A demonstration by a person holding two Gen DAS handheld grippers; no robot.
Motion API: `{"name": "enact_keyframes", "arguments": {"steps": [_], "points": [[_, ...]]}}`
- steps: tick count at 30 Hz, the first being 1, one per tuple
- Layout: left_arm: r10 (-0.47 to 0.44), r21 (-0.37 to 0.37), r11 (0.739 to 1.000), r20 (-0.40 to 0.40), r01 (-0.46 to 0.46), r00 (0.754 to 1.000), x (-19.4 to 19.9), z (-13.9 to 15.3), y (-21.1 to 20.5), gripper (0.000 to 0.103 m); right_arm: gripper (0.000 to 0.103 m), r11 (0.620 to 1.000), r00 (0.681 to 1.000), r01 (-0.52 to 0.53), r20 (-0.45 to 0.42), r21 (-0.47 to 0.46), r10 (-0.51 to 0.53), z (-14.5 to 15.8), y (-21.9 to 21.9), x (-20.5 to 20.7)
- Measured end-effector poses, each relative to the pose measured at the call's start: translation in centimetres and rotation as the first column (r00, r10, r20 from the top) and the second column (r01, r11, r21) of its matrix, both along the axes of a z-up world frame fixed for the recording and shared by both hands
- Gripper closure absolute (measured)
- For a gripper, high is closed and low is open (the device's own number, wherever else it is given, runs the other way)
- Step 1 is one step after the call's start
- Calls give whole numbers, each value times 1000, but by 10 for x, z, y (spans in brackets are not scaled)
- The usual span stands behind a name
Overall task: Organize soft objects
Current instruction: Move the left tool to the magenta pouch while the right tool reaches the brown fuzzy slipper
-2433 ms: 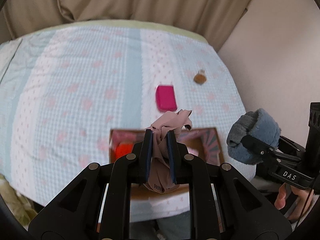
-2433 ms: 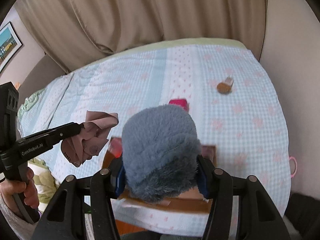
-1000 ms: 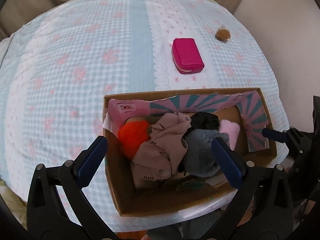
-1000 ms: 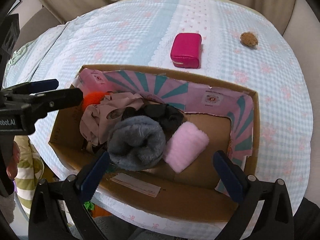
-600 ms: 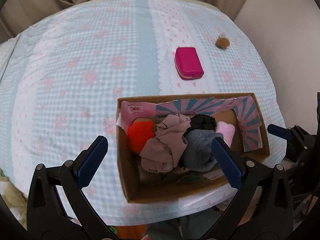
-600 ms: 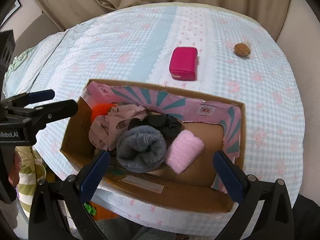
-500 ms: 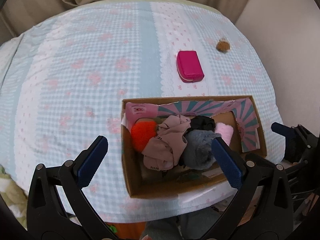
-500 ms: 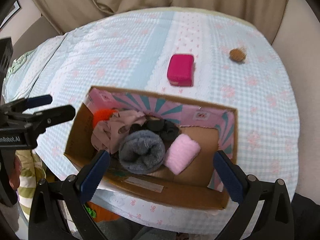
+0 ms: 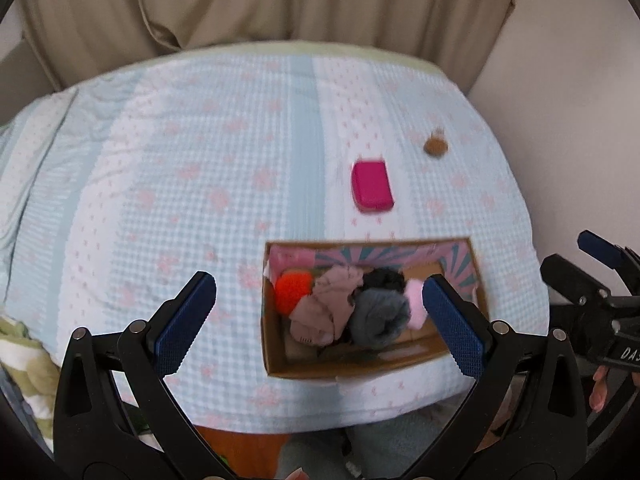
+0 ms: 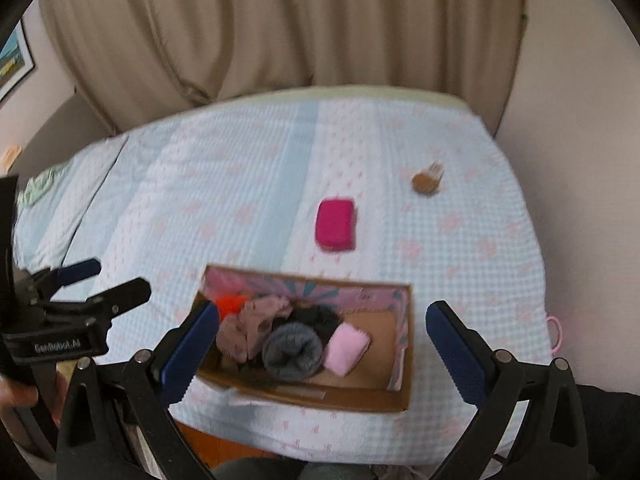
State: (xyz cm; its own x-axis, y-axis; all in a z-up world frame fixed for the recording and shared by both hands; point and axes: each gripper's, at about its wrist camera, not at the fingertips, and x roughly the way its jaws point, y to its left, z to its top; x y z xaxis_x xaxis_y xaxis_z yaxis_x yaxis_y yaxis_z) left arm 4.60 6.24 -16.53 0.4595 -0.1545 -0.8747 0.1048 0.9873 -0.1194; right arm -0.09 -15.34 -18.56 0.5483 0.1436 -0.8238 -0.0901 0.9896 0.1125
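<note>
**Desk:** What's left on the bed (image 9: pixel 168 152) to gather?

**Photographer:** Going left to right: the left claw (image 9: pixel 320 316) hangs wide open and empty above the cardboard box (image 9: pixel 276 360), which already holds an orange pompom (image 9: pixel 292 290), a beige cloth (image 9: pixel 320 312), a grey fleece roll (image 9: pixel 378 314) and a pink roll (image 10: pixel 346 350). The right claw (image 10: pixel 322 344) is equally spread, holding nothing.

**Desk:** And the loose pieces?

**Photographer:** A magenta pouch (image 10: pixel 335 224) lies beyond the box's far wall, well ahead of both claws; a small brown puff (image 10: pixel 427 179) sits farther right. The pouch looks light and squashy (likely smooth-skinned), so pinch it across its short sides. The puff should compress easily anywhere.
</note>
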Motion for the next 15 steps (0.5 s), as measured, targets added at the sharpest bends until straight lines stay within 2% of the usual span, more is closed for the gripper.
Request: {"name": "enact_keyframes", "arguments": {"steps": [4,7,15], "points": [[34,25,999,73,-36,997,8,26,-10,0,0,997,996,78,54,1,-78,22,-19,11],[49,12,999,103,-51,993,19,38,-18,0,0,993,990,115,76,28,-117,30,-38,26],[92,-8,996,93,-91,991,71,38,-56,0,0,987,985,154,68,51,-158,31,-91,93]]}}
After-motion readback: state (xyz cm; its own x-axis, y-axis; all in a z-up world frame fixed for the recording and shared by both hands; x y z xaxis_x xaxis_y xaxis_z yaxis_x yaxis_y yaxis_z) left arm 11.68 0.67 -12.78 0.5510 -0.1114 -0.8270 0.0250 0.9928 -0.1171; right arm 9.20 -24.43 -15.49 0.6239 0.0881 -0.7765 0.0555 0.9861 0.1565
